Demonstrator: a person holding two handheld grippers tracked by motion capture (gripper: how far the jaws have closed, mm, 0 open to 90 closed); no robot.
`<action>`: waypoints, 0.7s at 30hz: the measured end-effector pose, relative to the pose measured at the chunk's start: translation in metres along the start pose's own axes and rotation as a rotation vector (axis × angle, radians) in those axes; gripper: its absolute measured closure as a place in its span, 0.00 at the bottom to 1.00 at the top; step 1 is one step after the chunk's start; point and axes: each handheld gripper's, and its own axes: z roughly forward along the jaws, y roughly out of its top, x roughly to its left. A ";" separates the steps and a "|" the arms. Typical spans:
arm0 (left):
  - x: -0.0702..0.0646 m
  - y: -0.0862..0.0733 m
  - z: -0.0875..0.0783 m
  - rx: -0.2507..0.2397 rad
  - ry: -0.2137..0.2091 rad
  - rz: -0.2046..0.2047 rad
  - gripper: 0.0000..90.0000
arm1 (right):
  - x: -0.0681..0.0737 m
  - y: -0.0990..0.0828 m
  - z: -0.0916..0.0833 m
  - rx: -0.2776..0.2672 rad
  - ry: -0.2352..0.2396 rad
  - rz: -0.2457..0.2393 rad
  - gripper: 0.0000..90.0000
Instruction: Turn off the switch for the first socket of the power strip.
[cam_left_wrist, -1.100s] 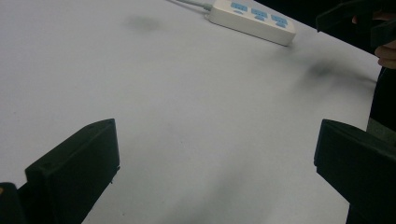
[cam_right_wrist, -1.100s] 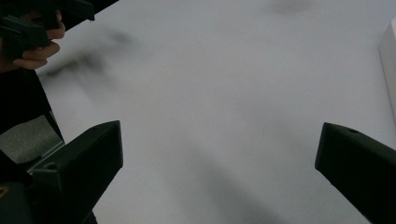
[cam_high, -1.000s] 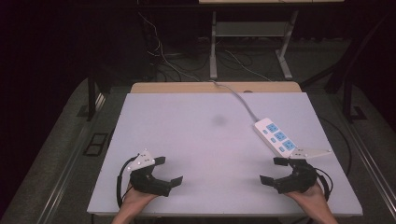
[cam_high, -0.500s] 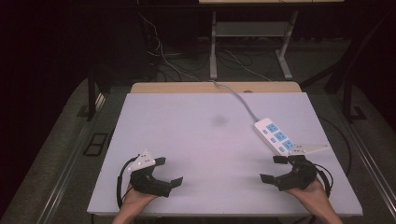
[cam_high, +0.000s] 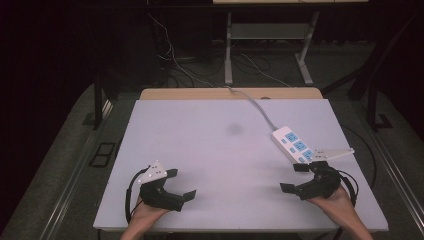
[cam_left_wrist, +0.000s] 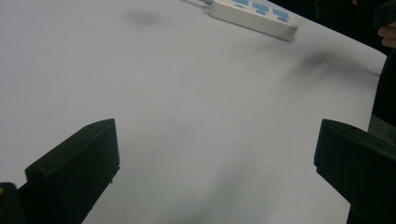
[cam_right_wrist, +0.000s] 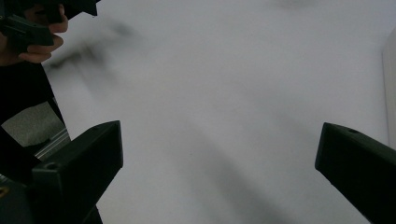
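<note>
White table (cam_high: 215, 150), power strip (cam_high: 294, 145) toward its far right, right gripper (cam_high: 295, 179) just near of strip, fingers apart, left gripper (cam_high: 181, 184) well left of strip, fingers apart, nothing held

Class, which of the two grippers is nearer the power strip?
The right gripper: it sits just below the power strip's near end, while the left gripper rests across the table.

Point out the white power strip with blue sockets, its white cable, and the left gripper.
White power strip with blue sockets (cam_high: 295, 145): high view, middle of its top face.
White cable (cam_high: 259, 106): high view, midway along it.
Left gripper (cam_high: 181, 184): high view, between its open jaws.
</note>
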 end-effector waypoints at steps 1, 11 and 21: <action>0.000 0.000 0.000 0.001 0.000 0.002 0.00 | 0.000 0.000 0.000 0.000 0.000 0.000 0.01; 0.000 0.000 0.001 0.001 0.000 -0.001 0.00 | -0.007 0.017 -0.005 0.025 -0.013 -0.026 0.01; 0.000 -0.001 0.001 0.004 -0.002 -0.001 0.00 | -0.014 0.031 -0.009 0.035 -0.021 -0.034 0.01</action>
